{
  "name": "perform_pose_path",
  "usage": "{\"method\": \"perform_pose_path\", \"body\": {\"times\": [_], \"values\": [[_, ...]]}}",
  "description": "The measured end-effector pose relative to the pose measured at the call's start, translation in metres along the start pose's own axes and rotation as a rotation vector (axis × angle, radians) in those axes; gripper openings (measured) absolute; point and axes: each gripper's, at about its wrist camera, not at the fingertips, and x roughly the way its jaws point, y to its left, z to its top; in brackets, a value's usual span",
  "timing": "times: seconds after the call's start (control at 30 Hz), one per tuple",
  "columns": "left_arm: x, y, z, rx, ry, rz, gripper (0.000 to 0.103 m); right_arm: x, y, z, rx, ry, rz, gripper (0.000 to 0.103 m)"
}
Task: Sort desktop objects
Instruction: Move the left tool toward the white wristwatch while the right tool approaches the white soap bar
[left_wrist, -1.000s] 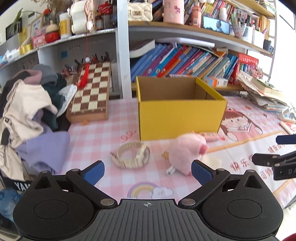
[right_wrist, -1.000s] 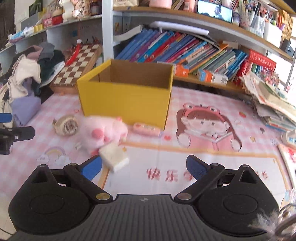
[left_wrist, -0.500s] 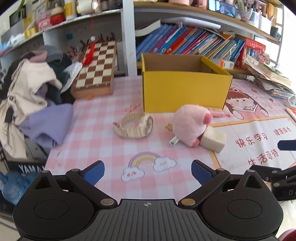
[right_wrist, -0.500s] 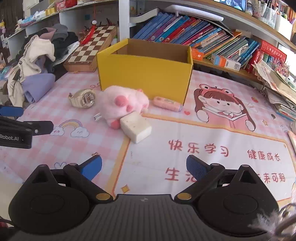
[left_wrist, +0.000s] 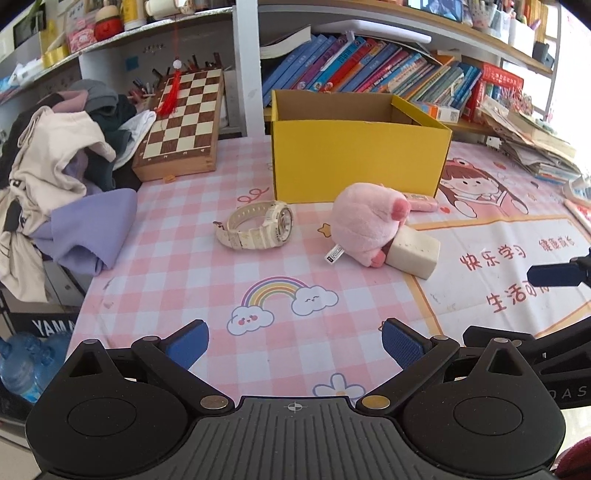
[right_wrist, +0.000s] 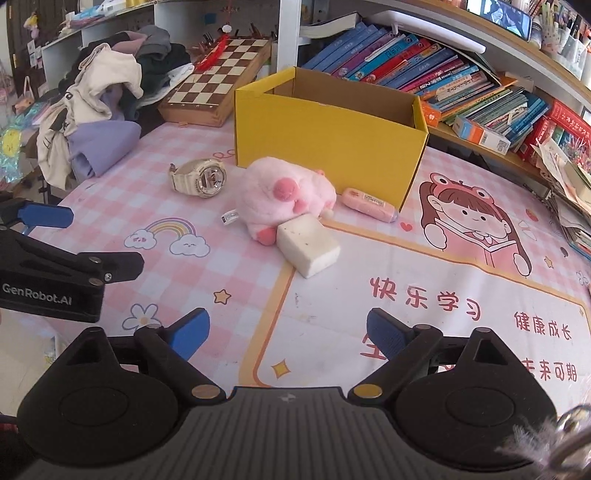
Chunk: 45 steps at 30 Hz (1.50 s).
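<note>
Both claws hang empty over the table's near edge, the left gripper (left_wrist: 295, 341) released and the right gripper (right_wrist: 288, 332) closing on nothing, presumably lining up on the plush pig (right_wrist: 284, 199) by the yellow box (right_wrist: 328, 147).

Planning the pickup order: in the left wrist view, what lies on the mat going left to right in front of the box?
white watch → pink plush pig → white block

Each matte black plastic handheld gripper, the left (left_wrist: 295, 343) and the right (right_wrist: 288, 328), has a ribbed centre housing, two round side lobes, brass-coloured pivot screws and blue textured fingertip pads (right_wrist: 384, 334). White "GenRobot.AI" lettering marks the left one's side.
</note>
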Motion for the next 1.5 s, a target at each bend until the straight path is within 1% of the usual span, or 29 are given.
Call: {"method": "perform_pose_path", "body": {"times": [0.13, 0.23, 0.5, 0.7, 0.9, 1.1, 1.5], "values": [[0.000, 0.001, 0.001, -0.012, -0.014, -0.009, 0.101, 0.004, -0.002, 0.002, -0.001, 0.011, 0.005, 0.082], [0.002, 0.002, 0.003, -0.024, -0.018, -0.010, 0.100, 0.007, -0.003, 0.004, -0.005, 0.017, 0.011, 0.078], [0.014, 0.008, 0.009, -0.070, -0.006, 0.006, 0.100, 0.022, -0.009, 0.016, -0.027, 0.034, 0.023, 0.077], [0.025, 0.008, 0.018, -0.074, 0.003, 0.026, 0.100, 0.037, -0.017, 0.028, -0.036, 0.050, 0.045, 0.076], [0.037, 0.006, 0.028, -0.073, 0.012, 0.030, 0.099, 0.049, -0.027, 0.040, -0.044, 0.053, 0.057, 0.070], [0.052, 0.005, 0.035, -0.093, 0.030, 0.040, 0.097, 0.064, -0.037, 0.050, -0.054, 0.075, 0.077, 0.057], [0.073, 0.008, 0.046, -0.140, 0.044, 0.071, 0.095, 0.090, -0.047, 0.062, -0.089, 0.108, 0.108, 0.056]]}}
